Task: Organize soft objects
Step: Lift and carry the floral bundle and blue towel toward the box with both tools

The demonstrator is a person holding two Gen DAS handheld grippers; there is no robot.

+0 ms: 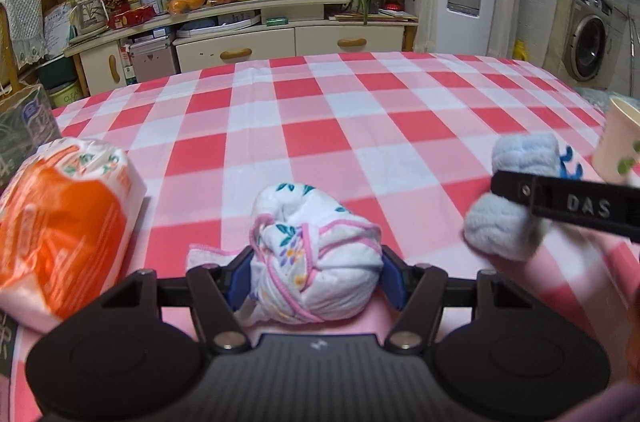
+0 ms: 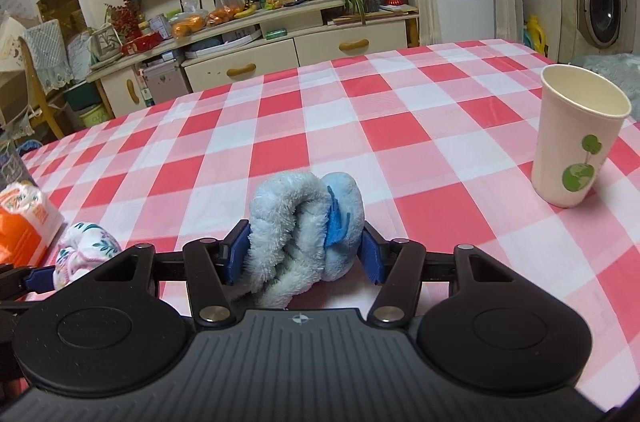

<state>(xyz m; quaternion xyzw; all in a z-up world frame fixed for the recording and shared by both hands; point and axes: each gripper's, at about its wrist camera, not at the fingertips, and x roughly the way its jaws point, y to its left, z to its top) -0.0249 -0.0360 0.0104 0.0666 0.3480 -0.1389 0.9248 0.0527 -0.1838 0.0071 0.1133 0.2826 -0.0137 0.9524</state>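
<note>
Nearest the left wrist view, the left hand-held gripper [image 1: 316,278] has its 2 blue pads pinching a knotted white floral cloth [image 1: 316,254] from either side, low over the checked surface [image 1: 320,126]. Likewise the right hand-held gripper [image 2: 304,252] is clamped on a rolled blue fluffy towel [image 2: 304,234], pads pressing into its pile. Both tools point forward and tilt downward toward the surface, held side by side, the right one's finger crossing the right edge of the left view.

Risks, as I judge them: both bundles are loose and springy, so a knot or roll could slacken and slip out of the pads if the grip eases during a carry. Just left of the floral cloth lies an orange and white plastic pack [image 1: 60,234]; a sideways sweep could nudge it. Further off on the right stands an empty paper cup [image 2: 576,138], light and upright, which a trailing towel end or the right tool could tip over.
</note>
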